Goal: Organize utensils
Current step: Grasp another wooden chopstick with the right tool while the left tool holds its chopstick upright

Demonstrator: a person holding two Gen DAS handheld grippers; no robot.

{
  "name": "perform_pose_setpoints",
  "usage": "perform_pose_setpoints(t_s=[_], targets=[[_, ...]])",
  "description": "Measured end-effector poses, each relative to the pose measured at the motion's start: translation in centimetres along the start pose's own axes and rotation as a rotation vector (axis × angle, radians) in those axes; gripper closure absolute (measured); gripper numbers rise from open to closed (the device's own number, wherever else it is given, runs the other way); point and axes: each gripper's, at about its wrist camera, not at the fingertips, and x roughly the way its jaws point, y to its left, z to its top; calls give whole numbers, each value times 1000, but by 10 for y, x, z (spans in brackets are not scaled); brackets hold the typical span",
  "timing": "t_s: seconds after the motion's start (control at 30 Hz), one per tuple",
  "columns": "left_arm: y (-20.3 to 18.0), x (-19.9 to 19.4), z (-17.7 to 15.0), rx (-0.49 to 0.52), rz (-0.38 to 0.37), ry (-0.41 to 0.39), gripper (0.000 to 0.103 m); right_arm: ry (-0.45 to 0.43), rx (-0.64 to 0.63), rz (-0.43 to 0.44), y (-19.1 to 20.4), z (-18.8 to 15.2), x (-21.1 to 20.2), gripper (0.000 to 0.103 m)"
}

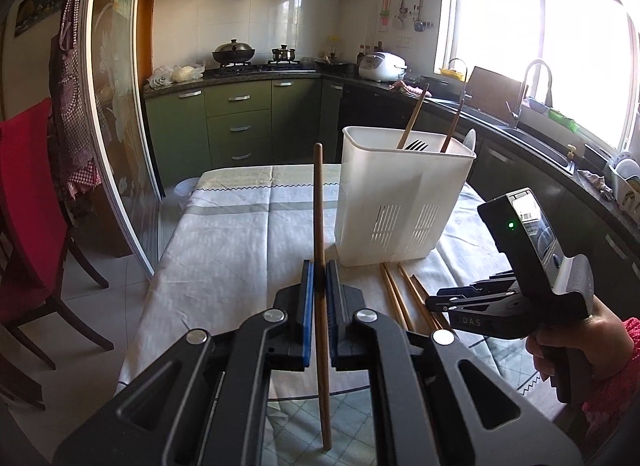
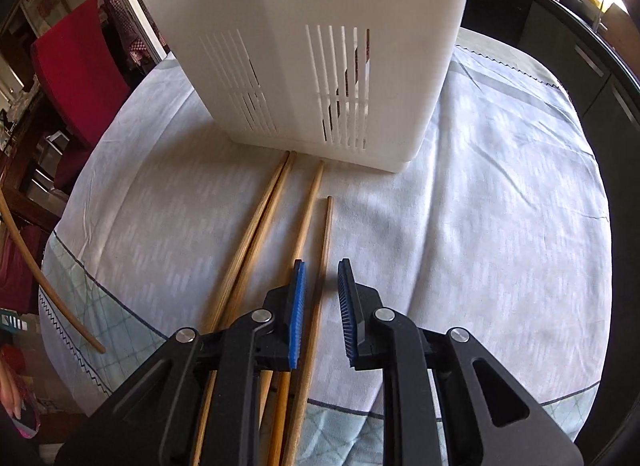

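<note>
My left gripper is shut on a brown wooden chopstick, held roughly upright above the table, left of the white utensil holder. The holder contains two chopsticks, a black fork and a pale utensil. Several wooden chopsticks lie on the cloth before the holder. My right gripper is open, low over them, its blue pads on either side of the rightmost chopstick. The right gripper also shows in the left wrist view. The held chopstick shows at the left edge of the right wrist view.
The table wears a pale cloth. A red chair stands to the left. Kitchen counters, a stove with pots and a sink lie behind and to the right.
</note>
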Motion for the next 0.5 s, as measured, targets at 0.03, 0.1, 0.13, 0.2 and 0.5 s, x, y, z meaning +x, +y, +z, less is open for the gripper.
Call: perform_pose_setpoints(t_s=[0.03, 0.1, 0.13, 0.2, 0.5], targets=[[1, 0, 0, 0, -5, 3, 97, 2, -5, -13, 3, 1, 1, 88], [1, 1, 0, 0, -10, 3, 97, 5, -10, -29, 7, 2, 3, 89], [1, 1, -1, 2, -12, 2, 97, 13, -11, -37, 9, 2, 7, 94], [1, 0, -3, 6, -17, 0, 97, 13, 18, -18, 7, 3, 9, 95], [2, -2, -5, 10, -20, 3, 97, 2, 12, -37, 11, 0, 10, 96]])
